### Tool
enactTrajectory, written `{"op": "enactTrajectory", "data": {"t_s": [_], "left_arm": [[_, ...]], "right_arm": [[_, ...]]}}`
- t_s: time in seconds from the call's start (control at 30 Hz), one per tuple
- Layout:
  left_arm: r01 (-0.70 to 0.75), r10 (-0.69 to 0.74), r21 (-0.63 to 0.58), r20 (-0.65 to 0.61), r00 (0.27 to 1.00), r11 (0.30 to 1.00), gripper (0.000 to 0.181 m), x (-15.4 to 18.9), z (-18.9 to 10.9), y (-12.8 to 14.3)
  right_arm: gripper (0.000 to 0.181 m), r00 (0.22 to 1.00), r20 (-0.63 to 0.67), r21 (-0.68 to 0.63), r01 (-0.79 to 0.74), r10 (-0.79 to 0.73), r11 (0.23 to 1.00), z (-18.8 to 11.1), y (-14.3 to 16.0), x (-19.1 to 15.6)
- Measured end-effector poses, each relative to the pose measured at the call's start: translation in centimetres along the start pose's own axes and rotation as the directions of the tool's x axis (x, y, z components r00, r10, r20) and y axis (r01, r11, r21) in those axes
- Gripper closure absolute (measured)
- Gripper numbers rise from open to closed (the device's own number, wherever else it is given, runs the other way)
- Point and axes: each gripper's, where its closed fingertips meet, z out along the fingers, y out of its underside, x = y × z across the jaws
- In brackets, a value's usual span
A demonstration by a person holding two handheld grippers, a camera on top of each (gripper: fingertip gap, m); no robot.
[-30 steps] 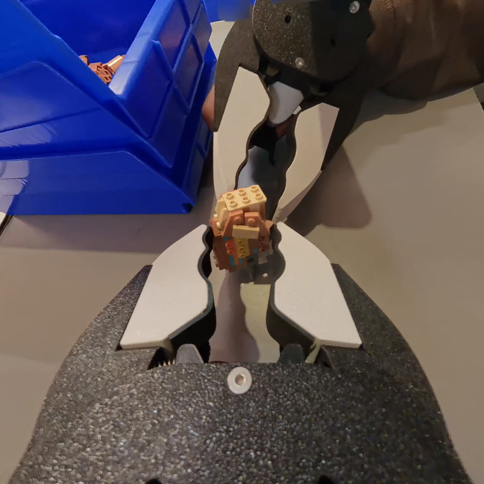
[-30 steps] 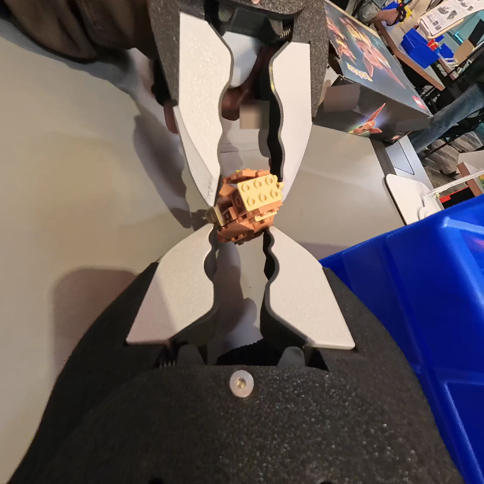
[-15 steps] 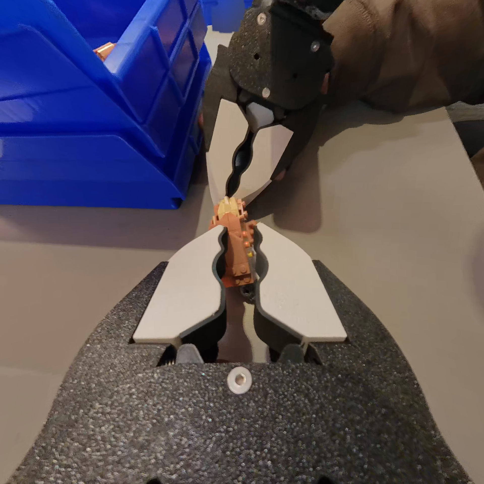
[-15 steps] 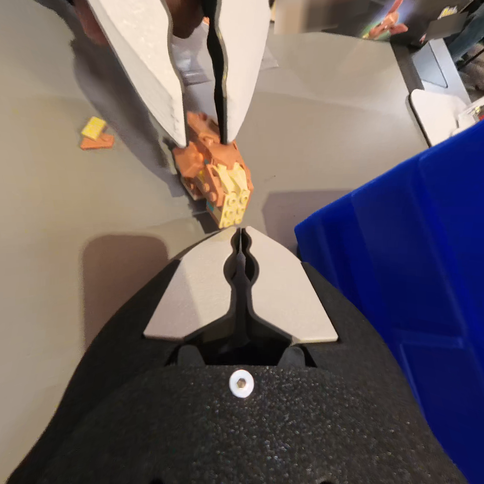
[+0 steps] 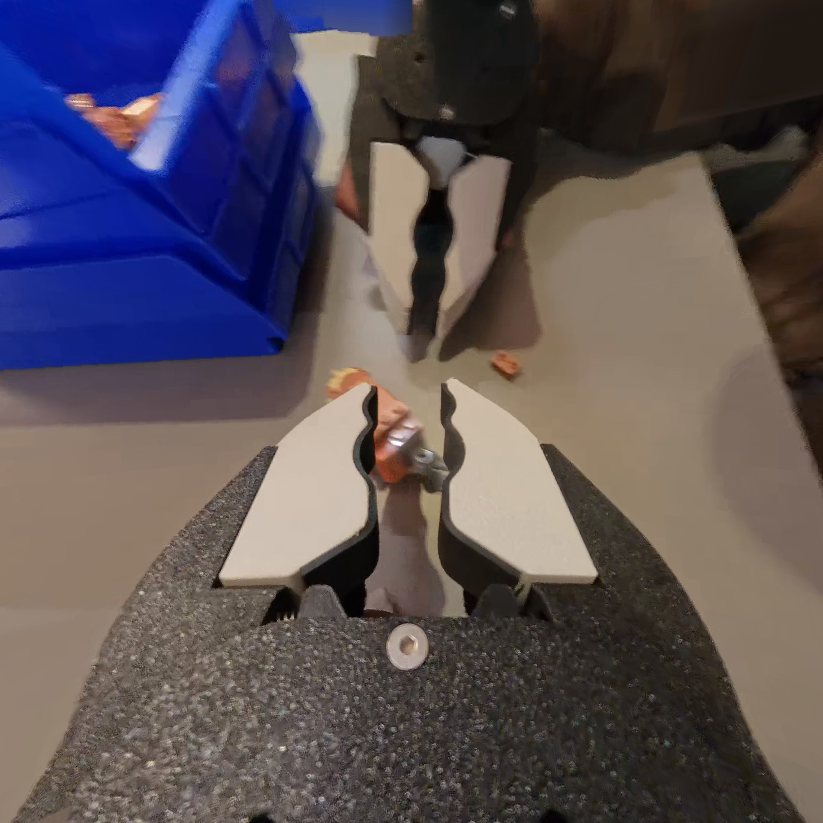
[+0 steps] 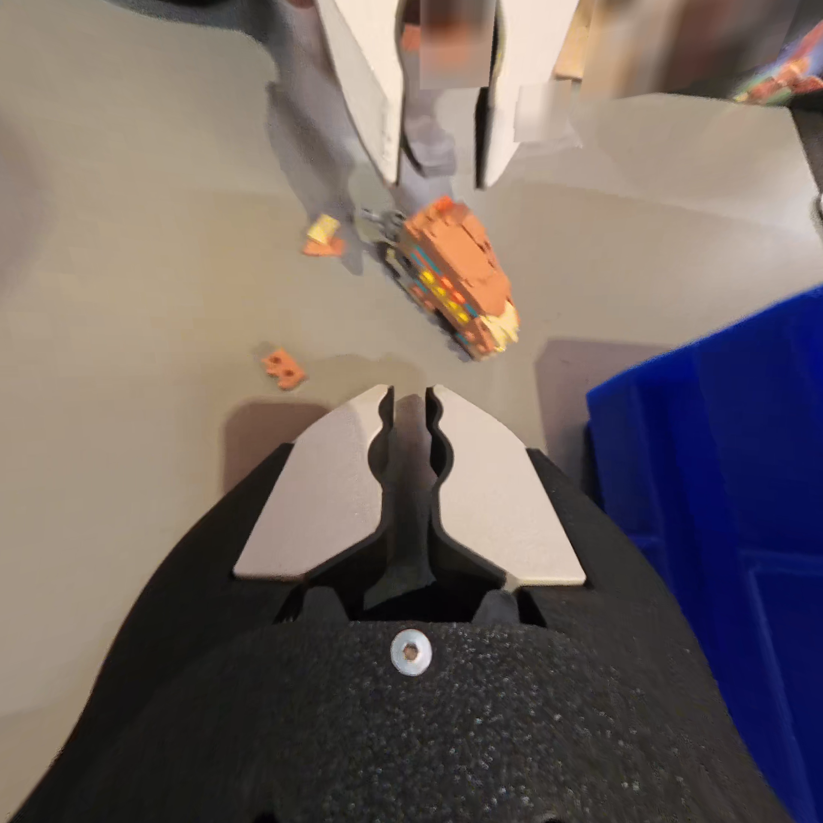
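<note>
A small brick model (image 6: 458, 285), mostly orange-brown with tan, yellow and teal parts, lies on its side on the grey table (image 6: 133, 222). My left gripper (image 5: 408, 386) is open and right over it. The model (image 5: 396, 441) shows between its fingers but is not clamped. In the right wrist view the left gripper (image 6: 438, 180) hangs just above the model's far end. My right gripper (image 6: 410, 389) is empty, its jaws a narrow gap apart, a little short of the model. It faces the left gripper in the left wrist view (image 5: 423, 332).
A blue bin (image 5: 133, 222) with loose bricks (image 5: 111, 116) stands beside the grippers, and shows at the right in the right wrist view (image 6: 712, 490). A small orange piece (image 6: 285, 372) and a yellow-and-orange piece (image 6: 323, 236) lie on the table. A sleeved arm (image 5: 668, 67) is behind.
My left gripper has opened and let go of the model, which now lies on the table. My right gripper has drawn back and parted slightly. A small orange piece has come loose.
</note>
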Motion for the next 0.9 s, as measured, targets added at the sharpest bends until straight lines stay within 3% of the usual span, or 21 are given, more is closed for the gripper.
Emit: {"op": "enactTrajectory", "data": {"t_s": [0.1,0.33,0.5,0.57,0.73,0.9], "left_arm": [[-0.097,0.078,-0.097,-0.179,0.981,0.991,0.155,3.9,-0.5,1.7],[-0.137,0.074,-0.328,-0.196,0.978,0.935,0.156,4.5,-0.1,5.5],[-0.112,0.041,-0.354,-0.203,0.978,0.929,0.156,4.4,0.0,6.5],[-0.101,0.026,-0.359,-0.207,0.978,0.928,0.157,4.4,0.1,6.8],[-0.084,-0.002,-0.353,-0.236,0.972,0.932,0.165,4.6,0.7,7.1],[-0.07,-0.014,-0.331,-0.244,0.97,0.941,0.172,4.5,1.0,6.9]], "right_arm": [[0.162,0.991,0.136,0.055,-0.013,0.005,0.998,-0.5,-1.2,-2.4],[0.149,0.971,0.237,0.048,0.025,-0.036,0.999,0.6,-1.0,-4.8],[0.151,0.97,0.23,0.009,0.072,-0.072,0.997,1.6,-0.6,-5.3],[0.165,0.972,0.215,0.0,0.093,-0.091,0.996,1.7,-0.6,-5.2],[0.168,0.964,0.225,0.016,0.14,-0.14,0.99,1.6,-0.9,-5.9],[0.168,0.983,0.101,0.135,0.141,-0.155,0.981,-0.6,-4.0,-3.8]]}}
